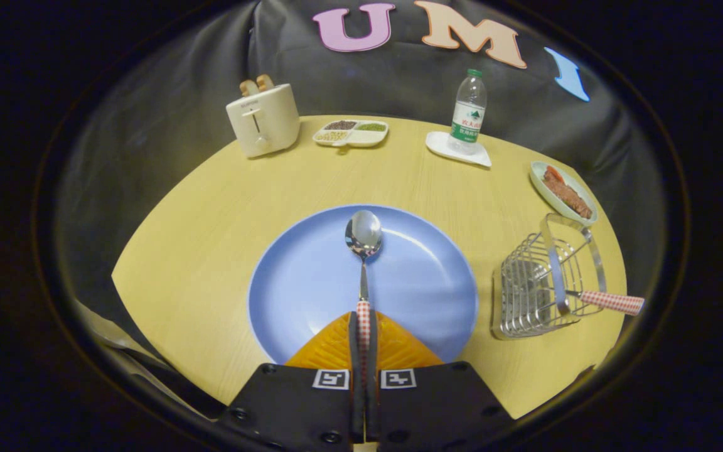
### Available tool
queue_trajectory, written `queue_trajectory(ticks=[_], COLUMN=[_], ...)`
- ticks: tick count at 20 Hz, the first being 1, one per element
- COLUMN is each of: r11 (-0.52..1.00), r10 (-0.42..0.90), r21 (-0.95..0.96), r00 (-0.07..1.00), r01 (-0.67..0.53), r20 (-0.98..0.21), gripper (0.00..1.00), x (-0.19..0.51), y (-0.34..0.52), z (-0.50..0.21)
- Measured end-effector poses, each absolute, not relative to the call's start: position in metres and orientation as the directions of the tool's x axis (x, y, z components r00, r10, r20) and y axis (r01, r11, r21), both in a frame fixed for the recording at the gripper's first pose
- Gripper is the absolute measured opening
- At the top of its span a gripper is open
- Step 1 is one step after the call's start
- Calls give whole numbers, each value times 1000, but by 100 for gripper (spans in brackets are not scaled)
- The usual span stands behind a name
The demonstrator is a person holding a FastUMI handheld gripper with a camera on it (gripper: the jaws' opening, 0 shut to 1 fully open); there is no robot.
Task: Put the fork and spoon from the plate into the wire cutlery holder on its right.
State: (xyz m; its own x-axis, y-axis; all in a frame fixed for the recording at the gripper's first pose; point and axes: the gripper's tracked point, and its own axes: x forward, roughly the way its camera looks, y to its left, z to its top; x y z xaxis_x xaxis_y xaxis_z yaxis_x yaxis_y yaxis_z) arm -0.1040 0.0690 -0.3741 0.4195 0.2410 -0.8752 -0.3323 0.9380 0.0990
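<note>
Gripper [363, 326]: fingers pressed together on the checked handle of the spoon [363, 242], one pad on each side.
Spoon: bowl points away from the fingers, over the middle of the blue plate [311, 276]; whether it touches the plate, I cannot tell.
Plate: near centre of the round, pale wooden table [211, 213], just ahead of the fingers.
Wire cutlery holder [540, 282]: right of the plate, near the table's right edge.
Fork [609, 302]: already in the holder, checked handle sticking out to the right.
Far left: cream toaster [262, 119] with bread in its slots.
Far centre: divided dish [351, 133] of grains.
Far right: water bottle [469, 112] on a white coaster [446, 145]; a small plate of food [563, 192] nearer the holder.
Room: dark cloth wall behind the table.
</note>
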Motion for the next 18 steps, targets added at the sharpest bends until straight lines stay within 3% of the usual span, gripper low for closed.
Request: queue_trajectory(ticks=[18], r11=[882], r10=[315], r21=[129], r00=[365], r01=[-452], r20=[-876], gripper=[4], x=[-73], y=[29], z=[-305])
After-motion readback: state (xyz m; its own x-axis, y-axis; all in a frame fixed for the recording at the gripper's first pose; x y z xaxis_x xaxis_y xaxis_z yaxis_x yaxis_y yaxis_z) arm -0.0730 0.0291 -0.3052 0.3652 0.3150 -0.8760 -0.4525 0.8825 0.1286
